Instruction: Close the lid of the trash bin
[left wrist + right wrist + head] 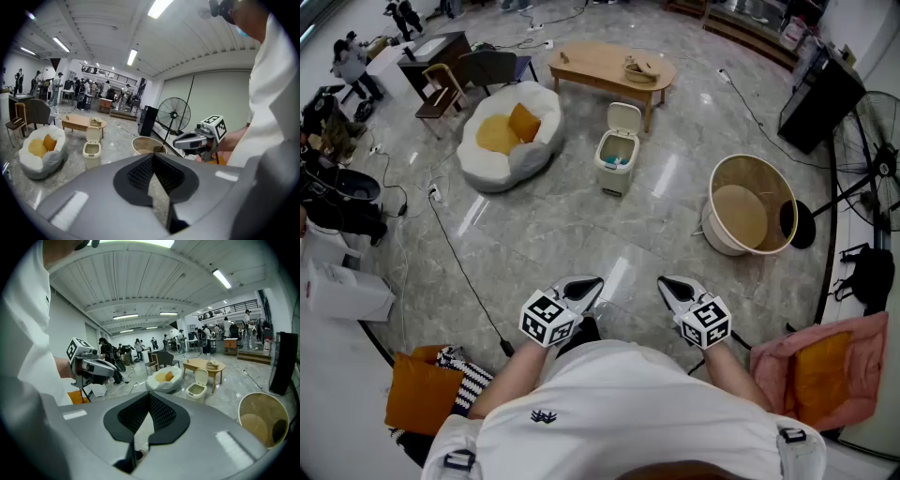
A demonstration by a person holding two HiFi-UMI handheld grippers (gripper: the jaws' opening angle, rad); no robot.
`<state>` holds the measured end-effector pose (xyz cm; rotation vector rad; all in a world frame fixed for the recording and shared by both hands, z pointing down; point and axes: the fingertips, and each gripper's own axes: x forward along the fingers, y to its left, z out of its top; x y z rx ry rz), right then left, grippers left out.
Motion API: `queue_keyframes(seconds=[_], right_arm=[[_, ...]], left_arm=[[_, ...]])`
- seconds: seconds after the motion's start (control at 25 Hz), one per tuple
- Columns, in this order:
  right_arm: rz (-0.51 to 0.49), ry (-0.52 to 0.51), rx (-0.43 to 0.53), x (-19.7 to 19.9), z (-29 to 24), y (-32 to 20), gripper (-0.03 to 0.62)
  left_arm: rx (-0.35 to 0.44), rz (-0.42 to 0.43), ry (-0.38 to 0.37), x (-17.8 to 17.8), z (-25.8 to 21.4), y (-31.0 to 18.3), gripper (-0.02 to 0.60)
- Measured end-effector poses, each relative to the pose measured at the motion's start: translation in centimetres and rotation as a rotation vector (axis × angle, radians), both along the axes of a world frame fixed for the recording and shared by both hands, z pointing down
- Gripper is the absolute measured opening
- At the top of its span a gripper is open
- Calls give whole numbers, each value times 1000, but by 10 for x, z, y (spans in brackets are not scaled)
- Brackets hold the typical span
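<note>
Far across the marble floor (581, 234), just before the low wooden table (600, 70), the trash bin (617, 161) stands with its lid (624, 118) upright. Well apart from it, the left gripper (589, 285) and right gripper (669, 286) hover side by side, jaws closed together, holding nothing.

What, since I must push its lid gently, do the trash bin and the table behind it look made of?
Trash bin: probably plastic, cream, smooth moulded shell with a slight sheen. Table: likely wood, pale tan, matte; grain too small to confirm.
</note>
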<state>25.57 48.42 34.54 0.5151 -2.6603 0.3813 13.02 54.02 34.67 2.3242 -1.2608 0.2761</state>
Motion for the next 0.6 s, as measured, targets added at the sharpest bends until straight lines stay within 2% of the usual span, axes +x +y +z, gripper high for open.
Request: queue_keyframes(seconds=[0.16, 0.28, 0.44, 0.6], right_arm=[[7, -6, 29, -71, -8, -39, 0], [23, -8, 43, -111, -15, -73, 0], [82, -36, 32, -156, -23, -108, 0], [130, -64, 18, -178, -27, -134, 2]], left_arm=[[58, 18, -16, -72, -16, -49, 55], [97, 44, -27, -112, -26, -83, 55], [84, 86, -59, -162, -20, -117, 55], [52, 73, -33, -188, -6, -148, 55]])
